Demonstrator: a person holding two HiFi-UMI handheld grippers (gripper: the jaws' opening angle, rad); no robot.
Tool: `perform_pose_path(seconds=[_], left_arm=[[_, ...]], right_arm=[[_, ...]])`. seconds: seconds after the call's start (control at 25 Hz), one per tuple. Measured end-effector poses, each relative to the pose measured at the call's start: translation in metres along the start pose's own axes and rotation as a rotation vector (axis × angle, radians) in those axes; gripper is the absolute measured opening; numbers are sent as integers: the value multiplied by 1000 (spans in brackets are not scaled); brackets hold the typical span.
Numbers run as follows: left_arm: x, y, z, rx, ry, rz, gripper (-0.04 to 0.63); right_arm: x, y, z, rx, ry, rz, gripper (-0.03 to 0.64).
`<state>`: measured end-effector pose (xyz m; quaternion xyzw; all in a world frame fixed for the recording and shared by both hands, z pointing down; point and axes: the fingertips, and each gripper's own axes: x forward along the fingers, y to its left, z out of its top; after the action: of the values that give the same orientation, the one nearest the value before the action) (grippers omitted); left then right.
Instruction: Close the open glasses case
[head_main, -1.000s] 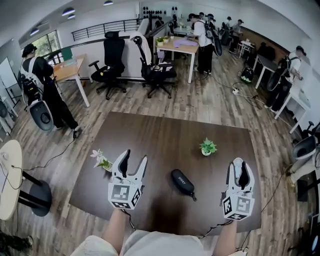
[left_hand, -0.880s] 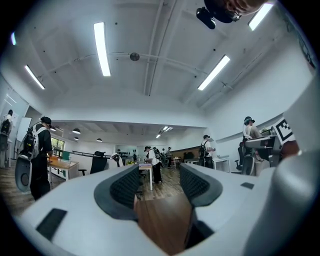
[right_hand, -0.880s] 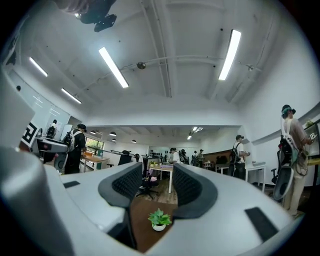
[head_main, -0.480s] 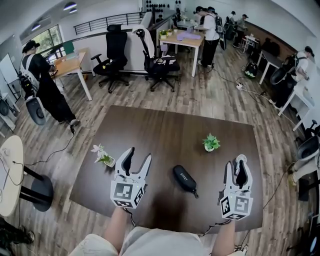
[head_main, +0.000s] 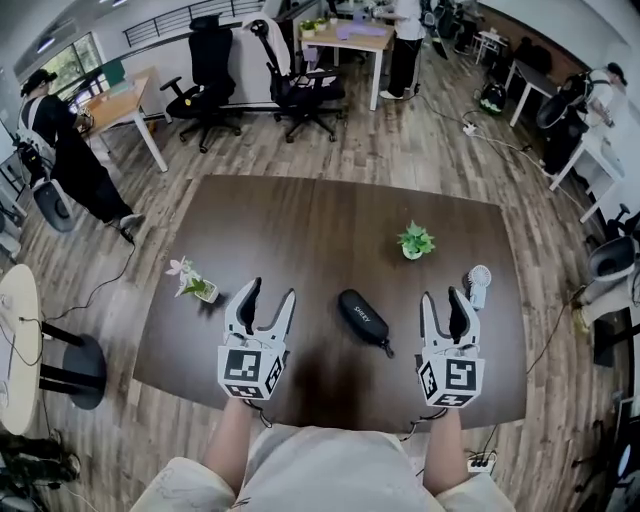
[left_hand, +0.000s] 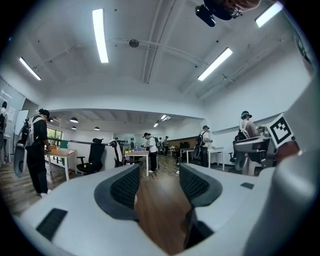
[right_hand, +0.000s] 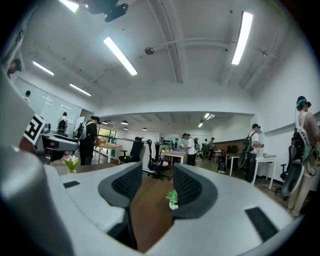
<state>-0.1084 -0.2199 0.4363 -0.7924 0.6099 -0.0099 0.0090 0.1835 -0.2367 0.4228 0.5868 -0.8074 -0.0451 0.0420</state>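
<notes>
The black glasses case (head_main: 362, 318) lies on the dark brown table (head_main: 300, 230), slanted, between my two grippers. It looks like one smooth oblong with no gap showing, and a short strap trails from its near end. My left gripper (head_main: 268, 296) hovers to the left of the case, open with nothing between its fingers. To the right of the case my right gripper (head_main: 442, 298) is also open and holds nothing. Only bare tabletop shows between the jaws of the left gripper (left_hand: 159, 186) in the left gripper view. The case is hidden in both gripper views.
A small green plant in a white pot (head_main: 413, 241) stands behind the case, and this plant (right_hand: 172, 198) shows between the right jaws. A flower pot (head_main: 190, 282) stands at the table's left. A small white fan (head_main: 477, 283) sits by the right gripper. Office chairs (head_main: 300, 95) and people stand beyond.
Both grippers have sunk towards the table. The right one has come left, nearer the case, and the white fan now shows beside it. The case has not moved.
</notes>
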Motion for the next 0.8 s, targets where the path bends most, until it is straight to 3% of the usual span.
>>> perform_pose_path(seconds=[0.28,0.52,0.8], left_arm=[[-11,-20,-52,-37,116,-26,253],[-15,-24,-74,-50,163,-27,253],[-25,-33,-95,-63,219,-36,252]], right_arm=[[8,62,-83,-1,195,158,199],[10,103,-140,-31,341,275,202],[12,138,-189,-145,478,388,204]])
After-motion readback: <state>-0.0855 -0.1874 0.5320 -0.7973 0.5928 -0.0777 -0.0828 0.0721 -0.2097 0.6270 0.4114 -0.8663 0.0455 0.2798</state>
